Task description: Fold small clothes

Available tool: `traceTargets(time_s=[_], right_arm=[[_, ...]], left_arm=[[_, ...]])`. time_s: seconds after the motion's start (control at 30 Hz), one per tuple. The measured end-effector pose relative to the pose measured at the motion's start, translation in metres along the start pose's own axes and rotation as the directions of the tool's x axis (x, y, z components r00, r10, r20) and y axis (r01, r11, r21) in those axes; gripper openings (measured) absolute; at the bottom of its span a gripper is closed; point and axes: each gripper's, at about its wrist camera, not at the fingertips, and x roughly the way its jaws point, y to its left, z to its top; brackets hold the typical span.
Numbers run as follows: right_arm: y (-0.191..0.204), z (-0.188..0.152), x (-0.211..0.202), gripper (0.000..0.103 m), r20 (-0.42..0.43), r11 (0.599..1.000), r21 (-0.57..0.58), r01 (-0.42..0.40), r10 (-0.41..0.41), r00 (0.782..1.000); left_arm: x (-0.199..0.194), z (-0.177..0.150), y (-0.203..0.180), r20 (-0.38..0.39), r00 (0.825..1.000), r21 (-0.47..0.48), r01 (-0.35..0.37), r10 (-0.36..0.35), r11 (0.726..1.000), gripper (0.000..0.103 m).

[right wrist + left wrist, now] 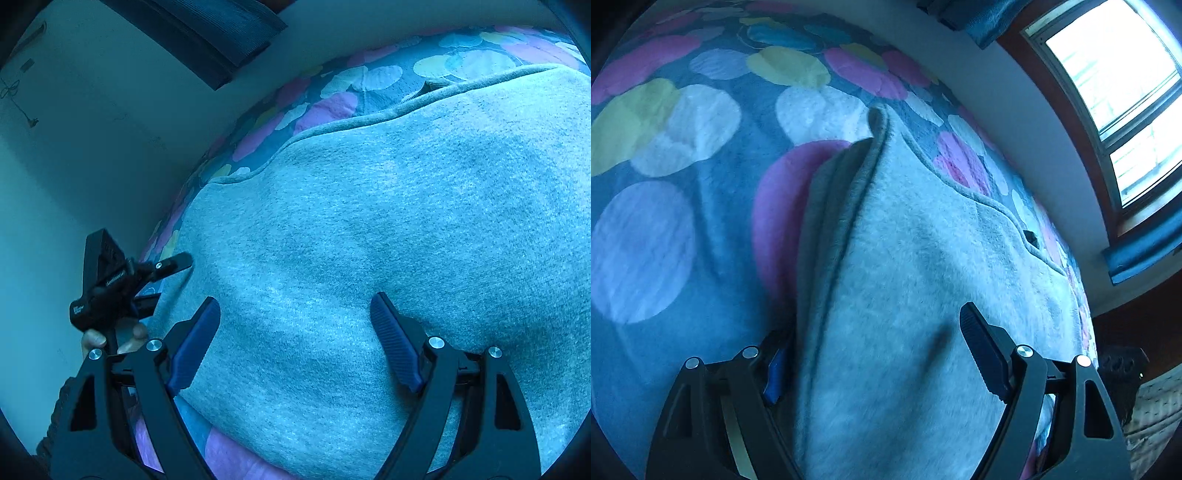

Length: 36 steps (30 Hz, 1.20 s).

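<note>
Left gripper [875, 354] is standing wide open astride a raised fold of the grey garment [923, 258], gripping nothing. Right gripper [295, 325] is hovering equally open over the garment, lying on the spotted blanket [665, 147], probably for smoothing it.

Garment [369, 240] on blanket [683, 184]

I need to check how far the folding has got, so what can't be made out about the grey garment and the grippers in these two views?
- Left wrist view: the left gripper has its left finger hidden behind a fold of the grey garment.
- Both views: the garment's type and full outline are cut off by the frame edges.
- Right wrist view: the right gripper is open over the garment; contact is unclear.
- The blanket beneath is covered.
</note>
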Motion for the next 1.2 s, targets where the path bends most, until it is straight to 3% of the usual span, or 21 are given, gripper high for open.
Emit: traceTargets(time_s=[0.1, 0.2, 0.23, 0.33, 0.73, 0.93, 1.2], right_arm=[[0.001, -0.001, -0.001, 0.084, 0.0, 1.0, -0.006, -0.002, 0.002, 1.0], [0.002, -0.002, -0.001, 0.084, 0.003, 1.0, -0.009, 0.0, 0.0, 1.0], [0.002, -0.002, -0.001, 0.084, 0.004, 1.0, -0.013, 0.002, -0.002, 1.0], [0.005, -0.003, -0.001, 0.084, 0.008, 1.0, -0.021, 0.008, -0.008, 1.0], [0.004, 0.001, -0.007, 0.084, 0.019, 1.0, -0.013, -0.012, 0.012, 1.0], [-0.015, 0.004, -0.035, 0.084, 0.01, 0.992, 0.099, -0.084, 0.083, 0.996], [-0.046, -0.006, -0.096, 0.084, 0.039, 0.993, 0.109, -0.052, 0.048, 0.998]], left_arm=[[0.009, 0.0, -0.013, 0.016, 0.999, 0.023, -0.041, 0.04, 0.999, 0.074], [0.015, 0.0, -0.023, 0.03, 0.995, 0.041, -0.092, 0.09, 0.995, 0.052], [0.018, 0.002, -0.026, 0.022, 0.996, 0.046, -0.091, 0.09, 0.995, 0.038], [0.019, 0.003, -0.039, 0.025, 0.994, 0.075, -0.11, 0.108, 0.991, 0.024], [-0.009, 0.012, -0.11, 0.131, 0.979, 0.19, -0.18, 0.156, 0.965, 0.02], [-0.023, 0.012, -0.152, 0.161, 0.969, 0.214, -0.219, 0.186, 0.952, 0.02], [-0.024, 0.003, -0.235, 0.219, 0.951, 0.293, -0.279, 0.22, 0.914, 0.02]])
